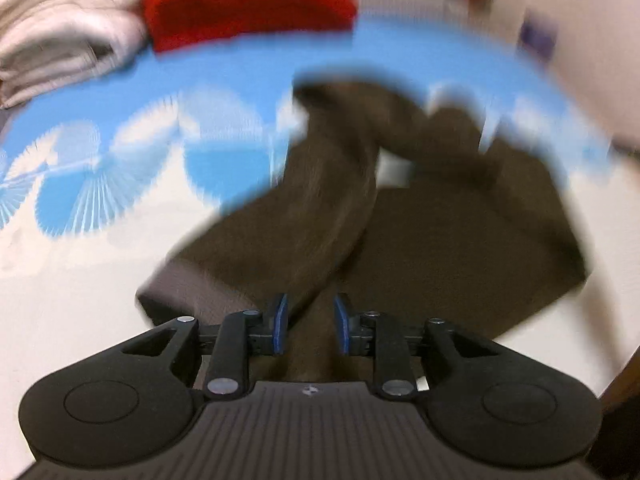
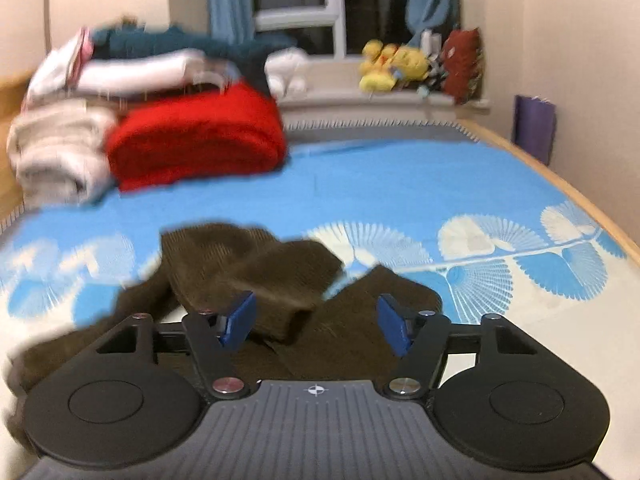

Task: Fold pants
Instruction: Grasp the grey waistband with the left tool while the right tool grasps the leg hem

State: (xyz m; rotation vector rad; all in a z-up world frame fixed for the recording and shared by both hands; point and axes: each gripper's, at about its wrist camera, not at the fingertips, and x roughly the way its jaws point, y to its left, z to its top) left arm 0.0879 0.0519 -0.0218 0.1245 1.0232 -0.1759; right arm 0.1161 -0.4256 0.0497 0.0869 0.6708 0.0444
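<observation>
Dark brown pants (image 1: 420, 240) lie crumpled on the blue and white bedspread (image 1: 120, 128). In the left wrist view one leg runs as a ridge straight into the narrow gap of my left gripper (image 1: 311, 324). Its blue pads (image 1: 281, 322) stand close on either side of the cloth, and a gap still shows. The picture is blurred. In the right wrist view the pants (image 2: 248, 264) lie heaped, with a folded end under my right gripper (image 2: 317, 324). That gripper is open wide above the cloth, its blue pads (image 2: 240, 320) clear of it.
A red folded blanket (image 2: 196, 144) and stacked pale and teal bedding (image 2: 60, 148) sit at the bed's far left. Plush toys (image 2: 392, 66) line the windowsill. A wooden bed edge (image 2: 568, 192) and wall run along the right, with a purple bag (image 2: 534, 126) there.
</observation>
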